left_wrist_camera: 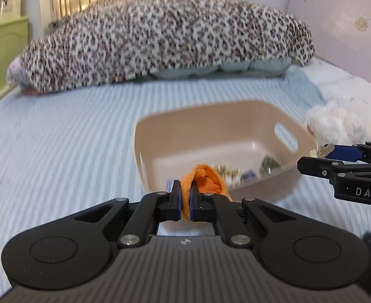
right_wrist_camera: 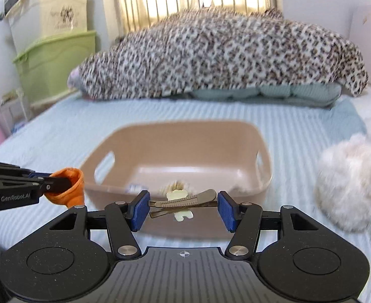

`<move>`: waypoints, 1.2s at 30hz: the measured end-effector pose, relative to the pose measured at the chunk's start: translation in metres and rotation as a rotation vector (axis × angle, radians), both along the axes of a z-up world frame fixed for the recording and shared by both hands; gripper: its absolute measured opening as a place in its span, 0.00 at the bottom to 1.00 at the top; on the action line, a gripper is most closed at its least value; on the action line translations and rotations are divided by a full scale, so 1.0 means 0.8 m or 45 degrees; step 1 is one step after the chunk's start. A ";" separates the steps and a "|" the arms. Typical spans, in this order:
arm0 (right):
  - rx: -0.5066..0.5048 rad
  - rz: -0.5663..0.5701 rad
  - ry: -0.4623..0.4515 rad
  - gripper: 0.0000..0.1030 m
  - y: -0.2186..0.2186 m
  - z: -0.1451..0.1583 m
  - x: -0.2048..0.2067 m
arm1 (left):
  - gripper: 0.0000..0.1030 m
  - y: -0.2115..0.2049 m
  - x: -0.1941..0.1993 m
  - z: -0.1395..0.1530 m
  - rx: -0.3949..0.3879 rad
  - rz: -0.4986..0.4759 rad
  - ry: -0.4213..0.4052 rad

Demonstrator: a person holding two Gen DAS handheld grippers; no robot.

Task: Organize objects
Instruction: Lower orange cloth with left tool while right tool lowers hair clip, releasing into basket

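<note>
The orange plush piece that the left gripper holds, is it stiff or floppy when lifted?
Probably floppy: the orange plush piece folds and bulges around the left gripper. Likely light, since the thin pinch carries it above the striped bedsheet. Its fuzzy fabric should not slip easily.

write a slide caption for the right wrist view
Right gripper open around a hair clip before the beige basket; left gripper holds orange cloth.

Both grippers were matte black linkages with silver pivot screws, blue finger pads (right_wrist_camera: 140,210) and ribbed grey bodies. Markings read "DAS" and, apparently, "GenRobot.AI".
</note>
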State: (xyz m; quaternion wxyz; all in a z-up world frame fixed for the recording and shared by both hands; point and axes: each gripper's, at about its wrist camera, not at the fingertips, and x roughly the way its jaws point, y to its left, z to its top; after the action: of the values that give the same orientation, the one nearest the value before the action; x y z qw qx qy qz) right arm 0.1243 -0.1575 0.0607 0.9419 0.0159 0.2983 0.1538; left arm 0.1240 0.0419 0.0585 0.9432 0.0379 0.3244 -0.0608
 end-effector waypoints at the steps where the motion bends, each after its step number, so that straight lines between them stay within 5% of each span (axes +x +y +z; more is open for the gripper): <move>1: 0.000 -0.011 -0.016 0.54 -0.001 0.004 0.006 | 0.06 -0.004 0.006 0.005 0.006 0.011 -0.018; 8: 0.001 -0.072 -0.036 0.54 -0.004 0.008 0.063 | 0.06 -0.039 0.074 0.012 0.058 0.043 -0.049; 16: -0.030 -0.107 0.069 0.54 0.000 -0.041 0.108 | 0.06 -0.049 0.152 -0.050 0.122 0.129 0.145; 25: -0.119 -0.095 0.225 0.54 0.012 -0.078 0.133 | 0.13 -0.028 0.164 -0.093 0.129 0.131 0.294; 26: -0.120 -0.090 0.241 0.54 0.013 -0.078 0.133 | 0.17 -0.027 0.162 -0.094 0.125 0.129 0.300; 28: -0.117 -0.093 0.249 0.63 0.013 -0.077 0.130 | 0.43 -0.026 0.156 -0.088 0.099 0.109 0.306; 29: -0.117 -0.088 0.251 0.65 0.012 -0.076 0.128 | 0.46 -0.026 0.151 -0.083 0.082 0.093 0.296; 31: -0.109 -0.088 0.252 0.76 0.012 -0.070 0.121 | 0.80 -0.031 0.140 -0.073 0.113 0.113 0.269; 36: -0.091 -0.089 0.223 0.83 0.007 -0.048 0.100 | 0.88 -0.028 0.113 -0.048 0.105 0.115 0.207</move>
State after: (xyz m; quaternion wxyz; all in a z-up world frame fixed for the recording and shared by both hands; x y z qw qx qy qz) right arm 0.2040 -0.1521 0.0226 0.9169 0.0060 0.3841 0.1080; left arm 0.2148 0.0194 0.0201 0.9132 0.0568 0.4034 -0.0076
